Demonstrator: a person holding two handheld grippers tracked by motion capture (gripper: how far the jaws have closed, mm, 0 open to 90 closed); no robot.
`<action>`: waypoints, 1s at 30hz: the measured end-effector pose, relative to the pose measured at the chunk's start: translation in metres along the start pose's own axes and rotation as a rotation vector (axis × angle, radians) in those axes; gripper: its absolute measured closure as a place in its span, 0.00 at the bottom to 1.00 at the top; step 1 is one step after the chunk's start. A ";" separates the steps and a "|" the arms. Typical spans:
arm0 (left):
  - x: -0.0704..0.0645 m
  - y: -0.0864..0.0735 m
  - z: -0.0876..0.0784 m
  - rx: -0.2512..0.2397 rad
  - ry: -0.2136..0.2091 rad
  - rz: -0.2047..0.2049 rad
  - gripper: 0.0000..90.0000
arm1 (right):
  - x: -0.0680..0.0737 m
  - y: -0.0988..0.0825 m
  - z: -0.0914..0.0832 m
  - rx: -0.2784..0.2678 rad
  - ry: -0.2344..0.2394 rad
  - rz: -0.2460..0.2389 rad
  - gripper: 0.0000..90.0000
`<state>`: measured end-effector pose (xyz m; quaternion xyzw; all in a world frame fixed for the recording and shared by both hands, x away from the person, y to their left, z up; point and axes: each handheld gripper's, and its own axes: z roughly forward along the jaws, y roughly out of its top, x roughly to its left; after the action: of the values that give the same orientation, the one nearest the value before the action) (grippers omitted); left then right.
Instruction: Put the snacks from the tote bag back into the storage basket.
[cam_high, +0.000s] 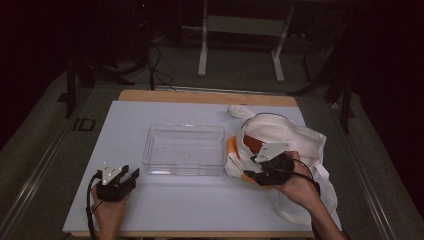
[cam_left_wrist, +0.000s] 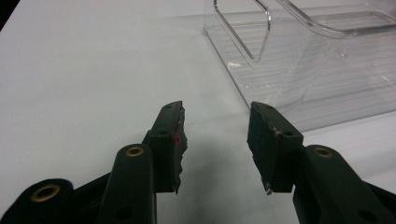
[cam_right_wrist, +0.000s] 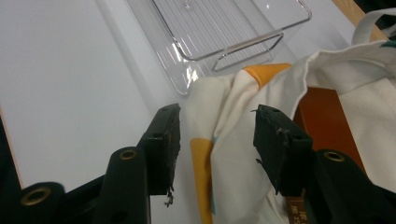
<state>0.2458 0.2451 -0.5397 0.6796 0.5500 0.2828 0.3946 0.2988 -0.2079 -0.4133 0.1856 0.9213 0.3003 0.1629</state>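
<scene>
Orange box inside tote bag, clear tray beside

The left gripper is black, with a grey three-cornered plate on top that carries small dark marks. A black cable loops from its rear past the person's bare left hand. In the left gripper view its two jaws are chunky matt-black blocks with ragged, worn inner pads; one pad bears a small red speck. Brass-coloured ringed holes sit on the arms behind the jaws.

The right gripper is built alike, with its own grey plate and a black cable curving over the right hand. Its pads are also frayed at the edges. No sleeves reach the wrists.
</scene>
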 end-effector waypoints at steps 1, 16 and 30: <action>0.000 0.000 0.000 0.001 0.000 0.000 0.63 | -0.001 0.000 0.000 0.001 -0.002 0.001 0.56; 0.000 0.000 0.000 0.000 0.000 -0.002 0.63 | -0.019 -0.007 -0.014 -0.011 -0.017 0.049 0.56; 0.000 0.000 0.000 -0.001 0.001 -0.003 0.63 | -0.035 -0.017 -0.026 -0.008 -0.023 0.087 0.55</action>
<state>0.2460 0.2453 -0.5398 0.6785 0.5510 0.2828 0.3951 0.3145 -0.2486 -0.3974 0.2280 0.9093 0.3086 0.1609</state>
